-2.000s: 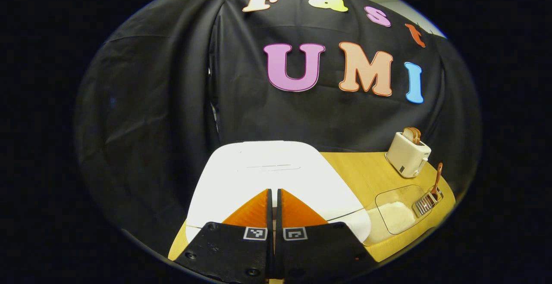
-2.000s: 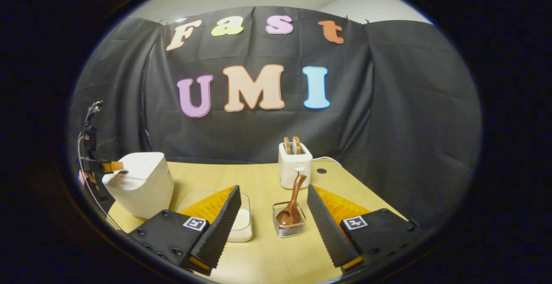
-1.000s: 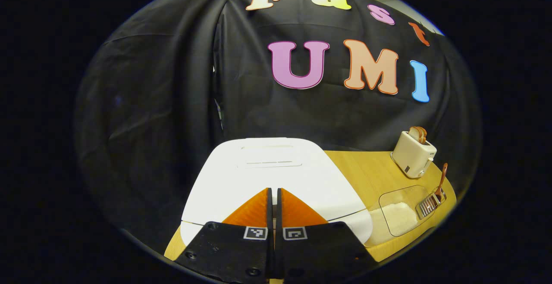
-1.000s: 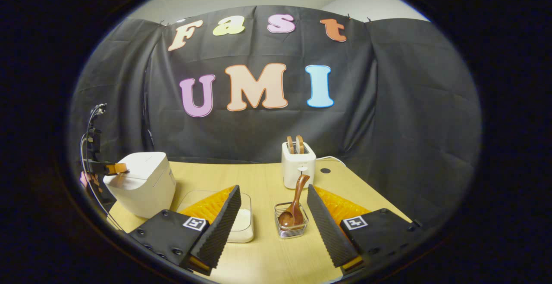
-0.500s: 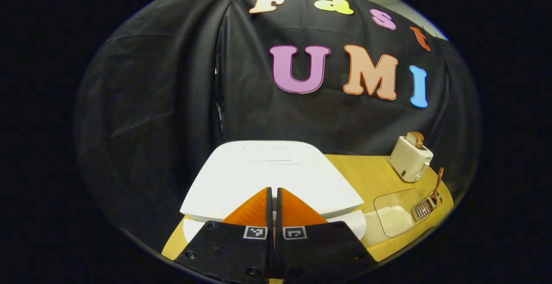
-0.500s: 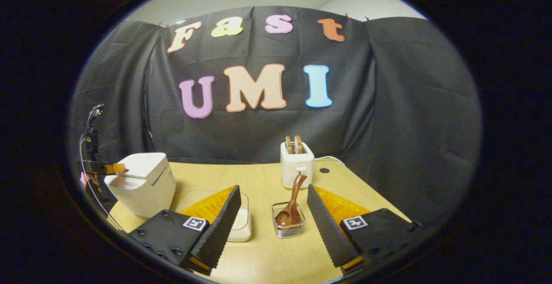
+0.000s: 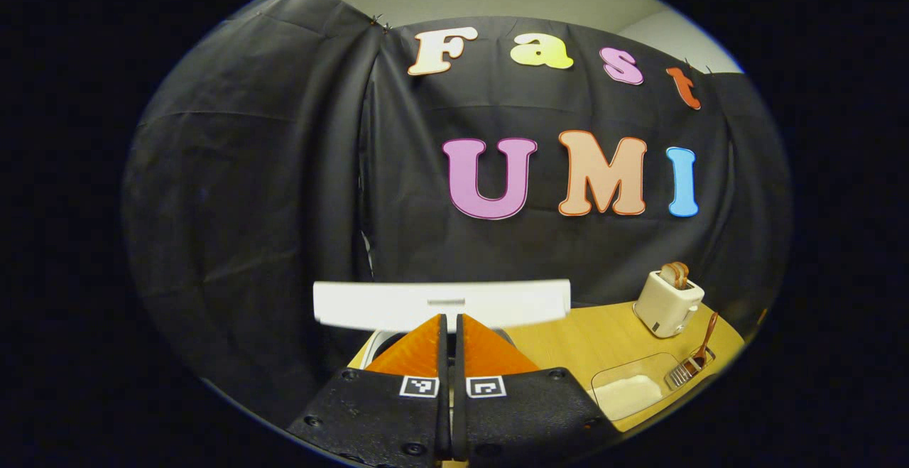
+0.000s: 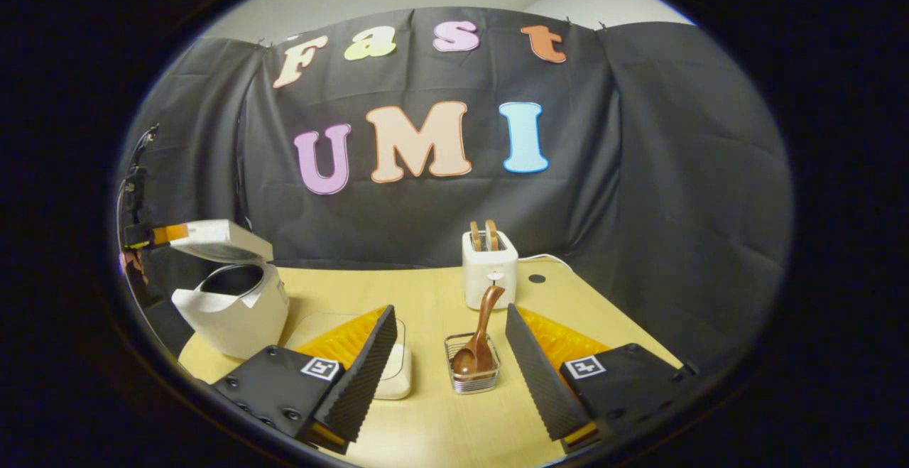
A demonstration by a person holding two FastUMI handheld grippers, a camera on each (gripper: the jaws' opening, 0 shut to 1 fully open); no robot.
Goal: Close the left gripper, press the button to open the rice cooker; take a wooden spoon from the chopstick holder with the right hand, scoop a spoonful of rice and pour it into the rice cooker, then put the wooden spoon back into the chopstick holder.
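Now, with the rice cooker (image 8: 231, 297) lid up beside the left gripper (image 7: 449, 320), fingers pressed together, the right gripper (image 8: 447, 351), fingers spread, faces the wooden spoon (image 8: 480, 333) leaning in the chopstick holder (image 8: 471, 370): light, stiff, smooth, probably best pinched at mid-handle.

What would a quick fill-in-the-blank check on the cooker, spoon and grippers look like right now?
1. The rice cooker has its lid ____.
2. The wooden spoon stands in the ____.
3. The right gripper has its jaws ____.
4. The left gripper has its jaws ____.

Missing words: raised; chopstick holder; open; shut
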